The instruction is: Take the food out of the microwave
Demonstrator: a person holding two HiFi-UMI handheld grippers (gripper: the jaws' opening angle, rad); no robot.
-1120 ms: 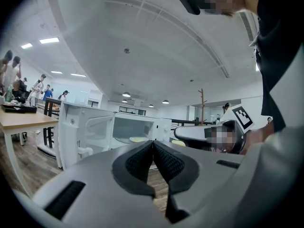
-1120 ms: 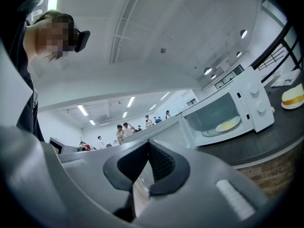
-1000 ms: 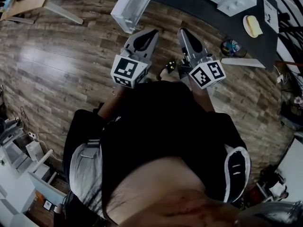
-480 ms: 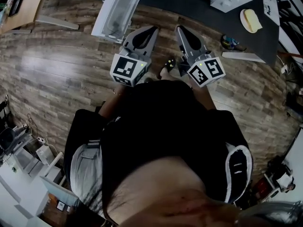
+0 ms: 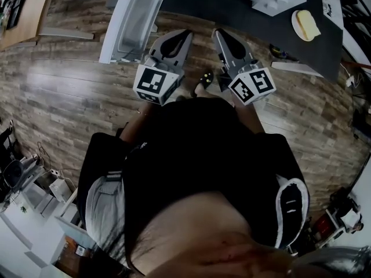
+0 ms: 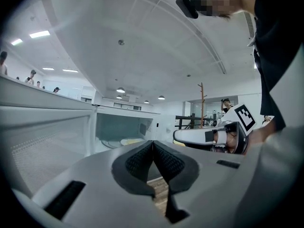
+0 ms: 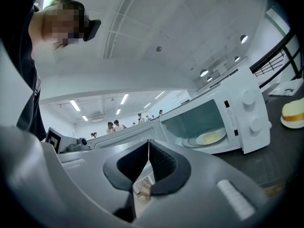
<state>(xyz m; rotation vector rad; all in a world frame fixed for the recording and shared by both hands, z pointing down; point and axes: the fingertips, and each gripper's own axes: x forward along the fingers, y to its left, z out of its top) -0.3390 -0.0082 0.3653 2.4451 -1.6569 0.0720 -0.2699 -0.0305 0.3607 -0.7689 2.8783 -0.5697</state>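
Note:
The white microwave (image 7: 237, 113) stands on a dark table with its door (image 5: 134, 17) swung open to the left. Inside, on the turntable, lies a plate of flat yellow food (image 7: 209, 137), also seen in the left gripper view as a pale plate (image 6: 127, 140). My left gripper (image 5: 188, 34) and right gripper (image 5: 216, 33) are held side by side in front of my body, pointing at the table edge, short of the oven. Both are shut and empty: the left pads (image 6: 153, 145) meet, and so do the right pads (image 7: 148, 144).
A bun on a small plate (image 5: 305, 25) sits on the dark table (image 5: 226, 9) right of the microwave, with a sheet of paper (image 5: 331, 6) behind it. Wooden floor lies below. A shoe (image 5: 206, 80) shows between the grippers. People stand far off in the room.
The open door and the table edge have slid nearer to both grippers in the head view. Both grippers stay shut and side by side.

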